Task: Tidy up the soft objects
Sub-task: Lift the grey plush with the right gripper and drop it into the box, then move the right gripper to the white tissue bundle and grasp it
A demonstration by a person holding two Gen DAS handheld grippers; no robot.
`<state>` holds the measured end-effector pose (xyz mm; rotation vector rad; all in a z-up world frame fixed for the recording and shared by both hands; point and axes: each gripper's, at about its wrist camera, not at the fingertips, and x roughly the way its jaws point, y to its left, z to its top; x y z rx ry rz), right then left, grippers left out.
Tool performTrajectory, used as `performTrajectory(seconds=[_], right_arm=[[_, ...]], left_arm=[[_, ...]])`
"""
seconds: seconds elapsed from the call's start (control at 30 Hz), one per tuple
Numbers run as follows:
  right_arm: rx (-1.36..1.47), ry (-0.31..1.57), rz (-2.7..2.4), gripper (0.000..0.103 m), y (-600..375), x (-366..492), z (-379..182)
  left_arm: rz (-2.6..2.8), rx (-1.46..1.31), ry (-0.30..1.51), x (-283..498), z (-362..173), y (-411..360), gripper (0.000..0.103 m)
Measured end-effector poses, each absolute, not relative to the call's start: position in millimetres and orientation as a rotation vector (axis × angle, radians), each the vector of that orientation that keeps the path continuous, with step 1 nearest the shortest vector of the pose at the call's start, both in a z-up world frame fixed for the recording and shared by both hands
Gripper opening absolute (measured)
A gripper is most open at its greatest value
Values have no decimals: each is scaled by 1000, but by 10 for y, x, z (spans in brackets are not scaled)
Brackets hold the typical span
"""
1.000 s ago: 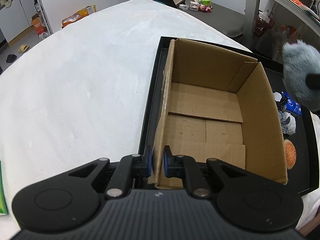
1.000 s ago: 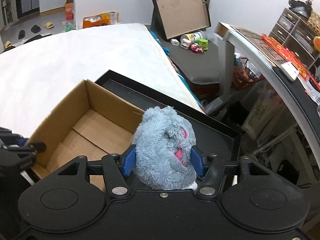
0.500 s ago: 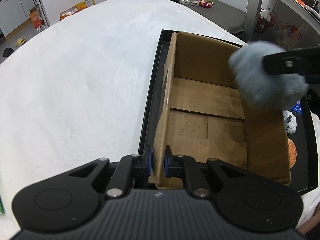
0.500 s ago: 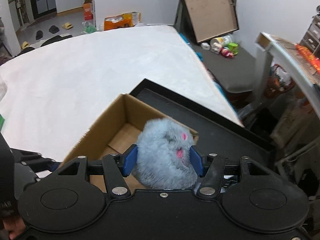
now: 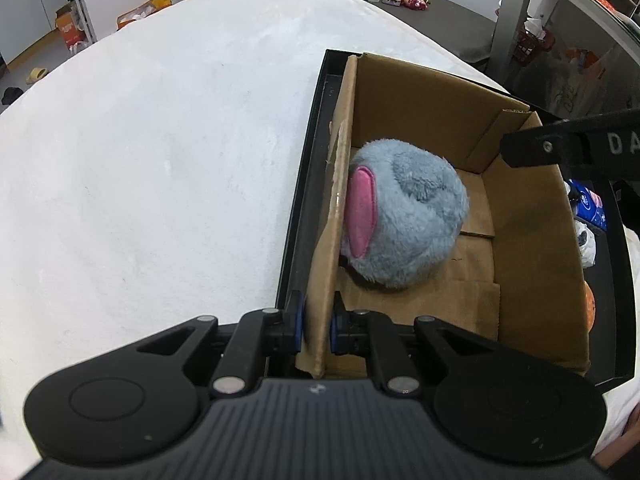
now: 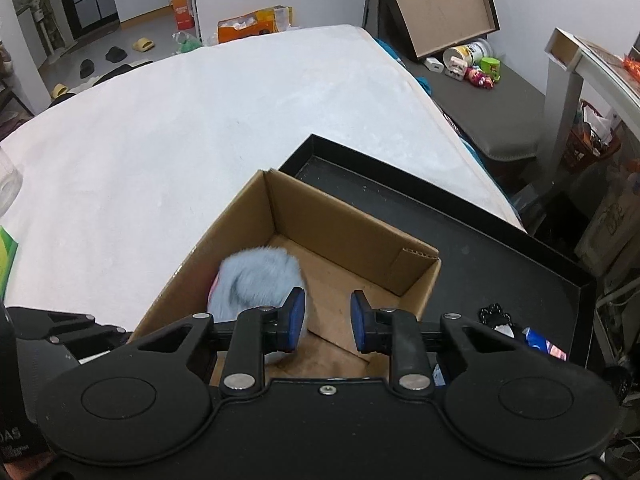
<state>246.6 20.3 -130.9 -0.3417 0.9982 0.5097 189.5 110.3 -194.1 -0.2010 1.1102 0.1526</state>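
Observation:
A grey-blue plush toy (image 5: 404, 216) with a pink patch lies loose inside the open cardboard box (image 5: 528, 240), against its left wall. My left gripper (image 5: 318, 326) is shut on that wall near the front corner. In the right wrist view the plush toy (image 6: 256, 280) appears blurred in the cardboard box (image 6: 340, 216), left of and below my right gripper (image 6: 326, 320). Its jaws are closing and nothing is between them. One right finger (image 5: 560, 144) hangs over the box's far right corner.
The box stands in a black tray (image 5: 308, 184) on a white bed (image 5: 160, 160). A blue packet (image 5: 588, 208) and an orange toy (image 5: 588, 304) lie in the tray right of the box. A green object (image 6: 6, 256) sits at the bed's left edge.
The plush toy has left my right gripper and now lies in the box. The right gripper moved over the box and its jaws narrowed. My left gripper kept its hold on the wall.

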Motion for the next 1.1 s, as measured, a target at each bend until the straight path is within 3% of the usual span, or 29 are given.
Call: performTrajectory(seconds=[0.3, 0.53, 0.83, 1.1], right_arm=[[-308, 969, 490, 34, -46, 2380, -1179], [-280, 952, 465, 54, -390, 2305, -1106], [-188, 953, 423, 74, -844, 2287, -1193], [-35, 983, 396, 77, -1275, 2343, -1440]], left_arm=[[148, -205, 1109, 1862, -1925, 1109, 12], [170, -164, 1105, 1863, -1887, 1027, 14], [200, -110, 1071, 1814, -1804, 913, 43], [227, -29, 1033, 1769, -1733, 778, 60]])
